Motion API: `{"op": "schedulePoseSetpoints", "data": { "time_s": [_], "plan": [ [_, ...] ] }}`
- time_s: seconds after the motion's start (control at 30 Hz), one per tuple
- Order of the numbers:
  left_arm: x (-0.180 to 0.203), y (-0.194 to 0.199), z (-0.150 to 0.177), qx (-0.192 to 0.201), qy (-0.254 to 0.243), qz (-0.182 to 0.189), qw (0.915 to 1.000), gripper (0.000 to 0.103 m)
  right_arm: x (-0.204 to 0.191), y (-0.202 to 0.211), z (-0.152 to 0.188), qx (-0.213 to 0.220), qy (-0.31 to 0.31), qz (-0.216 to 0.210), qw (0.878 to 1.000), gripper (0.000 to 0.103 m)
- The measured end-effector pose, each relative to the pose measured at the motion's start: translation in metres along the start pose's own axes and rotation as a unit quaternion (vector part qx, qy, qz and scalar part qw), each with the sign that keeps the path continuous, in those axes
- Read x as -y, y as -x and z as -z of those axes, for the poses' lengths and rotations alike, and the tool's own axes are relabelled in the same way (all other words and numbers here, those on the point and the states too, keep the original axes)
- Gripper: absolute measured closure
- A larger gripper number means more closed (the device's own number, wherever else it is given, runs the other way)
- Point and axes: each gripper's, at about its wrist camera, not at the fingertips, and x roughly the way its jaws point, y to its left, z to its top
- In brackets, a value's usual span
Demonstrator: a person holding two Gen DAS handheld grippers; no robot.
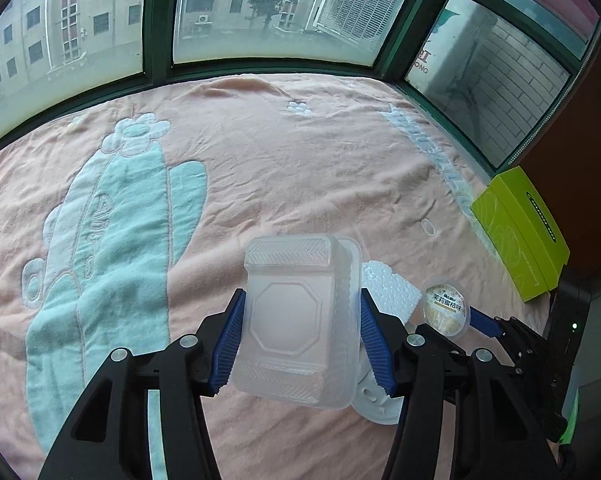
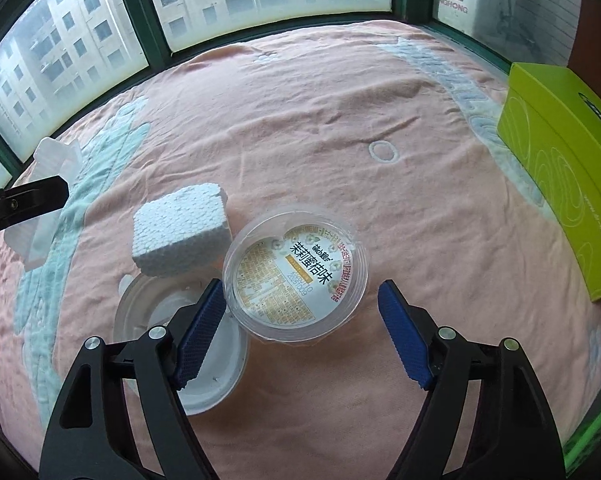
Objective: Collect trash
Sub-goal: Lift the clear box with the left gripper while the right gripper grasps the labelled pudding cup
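Left gripper [image 1: 300, 340] clamps clear tray [image 1: 300, 320]; right gripper [image 2: 300, 328] gapes around jelly cup [image 2: 296, 276].

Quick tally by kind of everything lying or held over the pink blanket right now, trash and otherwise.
Clear plastic tray, held in the left gripper: 1
Round labelled cup, between the right gripper's fingers: 1
White foam block: 1
White round lid: 1
Green box: 1
Total: 5

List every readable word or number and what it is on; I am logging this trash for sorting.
"茉莉蜜桔味": lid label of the round cup.
"2026 1009", roughly: the same label; its fine print is too small.
"虹" above "NGHONG": sign outside the window, cut off.
Green box: print unreadable.
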Motion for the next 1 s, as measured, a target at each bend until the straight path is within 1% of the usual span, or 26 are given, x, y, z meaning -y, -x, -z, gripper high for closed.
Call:
{"op": "schedulePoseSetpoints", "data": {
  "time_s": [0.03, 0.07, 0.27, 0.47, 0.67, 1.0],
  "plan": [
    [0.001, 0.001, 0.001, 0.001, -0.001, -0.001, 1.0, 0.05, -0.001, 0.001, 0.0, 0.0, 0.001, -0.002, 1.0, 0.037],
    [0.001, 0.003, 0.003, 0.001, -0.002, -0.002, 1.0, 0.05, -0.002, 0.002, 0.0, 0.001, 0.001, -0.001, 1.0, 0.04],
    [0.007, 0.01, 0.01, 0.006, -0.007, -0.01, 0.9999, 0.05, -0.002, 0.019, 0.007, 0.014, -0.002, 0.0, 1.0, 0.04],
    [0.022, 0.026, 0.021, 0.018, -0.023, -0.018, 0.9994, 0.05, -0.004, 0.046, 0.019, 0.025, -0.006, 0.0, 1.0, 0.04],
    [0.04, 0.043, 0.035, 0.029, -0.04, -0.017, 0.9986, 0.05, -0.004, 0.075, 0.04, 0.037, -0.013, 0.003, 0.999, 0.04],
    [0.074, 0.065, 0.064, 0.039, -0.06, -0.004, 0.9974, 0.05, 0.01, 0.122, 0.081, 0.055, -0.038, 0.012, 0.998, 0.04]
  ]
}}
